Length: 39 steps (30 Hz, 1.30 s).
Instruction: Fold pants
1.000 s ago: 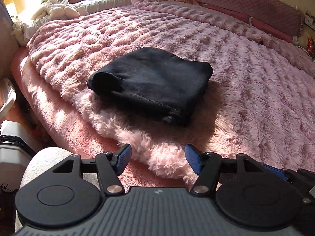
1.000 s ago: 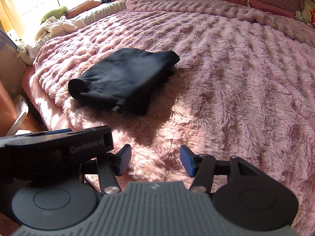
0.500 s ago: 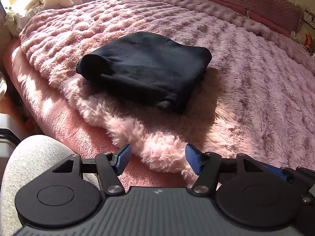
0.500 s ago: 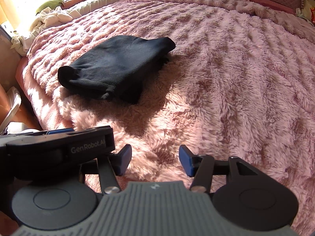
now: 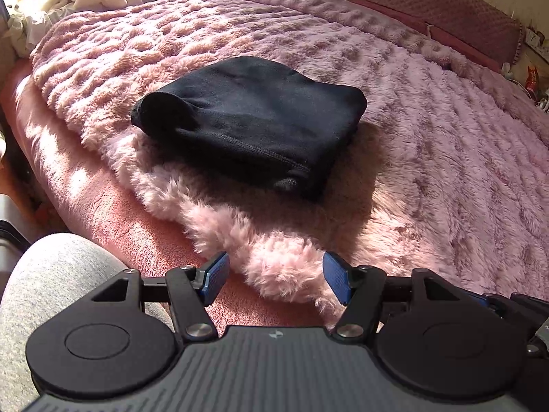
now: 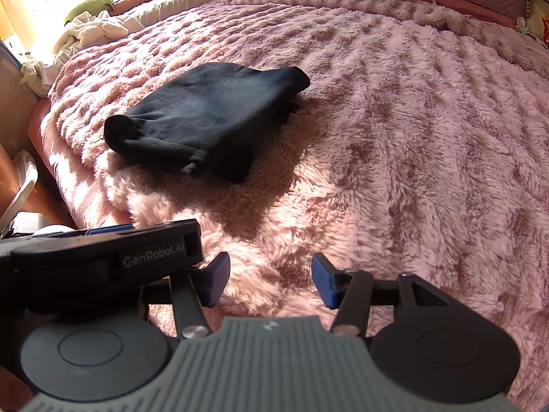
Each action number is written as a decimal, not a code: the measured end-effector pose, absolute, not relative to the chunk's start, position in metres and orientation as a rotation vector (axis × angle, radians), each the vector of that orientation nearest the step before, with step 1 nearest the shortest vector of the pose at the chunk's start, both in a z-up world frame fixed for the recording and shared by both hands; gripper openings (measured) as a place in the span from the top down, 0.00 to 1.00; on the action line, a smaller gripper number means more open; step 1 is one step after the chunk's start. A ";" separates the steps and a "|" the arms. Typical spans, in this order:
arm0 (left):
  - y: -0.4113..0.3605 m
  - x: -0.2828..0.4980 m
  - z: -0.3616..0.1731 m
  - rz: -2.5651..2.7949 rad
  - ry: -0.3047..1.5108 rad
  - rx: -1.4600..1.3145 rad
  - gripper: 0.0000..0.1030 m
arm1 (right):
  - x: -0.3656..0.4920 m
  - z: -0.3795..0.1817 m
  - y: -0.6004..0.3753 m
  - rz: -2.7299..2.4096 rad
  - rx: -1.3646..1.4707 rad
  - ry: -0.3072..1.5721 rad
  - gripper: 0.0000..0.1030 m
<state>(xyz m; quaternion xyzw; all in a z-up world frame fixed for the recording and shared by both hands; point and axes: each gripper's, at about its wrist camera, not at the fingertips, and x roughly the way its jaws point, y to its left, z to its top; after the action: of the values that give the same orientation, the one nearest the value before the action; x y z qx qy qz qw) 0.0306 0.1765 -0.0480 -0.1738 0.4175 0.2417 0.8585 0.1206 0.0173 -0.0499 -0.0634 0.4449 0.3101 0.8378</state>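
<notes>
The black pants (image 5: 250, 123) lie folded into a compact bundle on the fluffy pink blanket (image 5: 429, 158), near the bed's front left edge. They also show in the right wrist view (image 6: 206, 116). My left gripper (image 5: 274, 279) is open and empty, held over the blanket's near edge, well short of the pants. My right gripper (image 6: 269, 283) is open and empty, over the blanket to the right of the left gripper's body (image 6: 103, 261), also short of the pants.
A pile of white and green laundry (image 6: 92, 27) lies at the far left of the bed. A padded headboard (image 5: 429, 3) runs along the back. The person's grey-clad leg (image 5: 51, 292) is at lower left, beside the bed's pink side (image 5: 85, 189).
Both grippers have tilted and shifted slightly toward the bed, so the pants sit a little larger in view. The pants have not moved. Both stay open.
</notes>
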 end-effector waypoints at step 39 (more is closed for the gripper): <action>0.178 0.029 -0.048 0.500 0.847 -0.367 0.29 | 0.118 -0.046 0.018 0.654 -0.166 0.900 0.52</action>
<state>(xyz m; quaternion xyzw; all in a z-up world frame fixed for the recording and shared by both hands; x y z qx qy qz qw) 0.0288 0.1776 -0.0481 -0.1754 0.4041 0.2386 0.8655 0.1178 0.0184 -0.0463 -0.0788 0.4266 0.3101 0.8459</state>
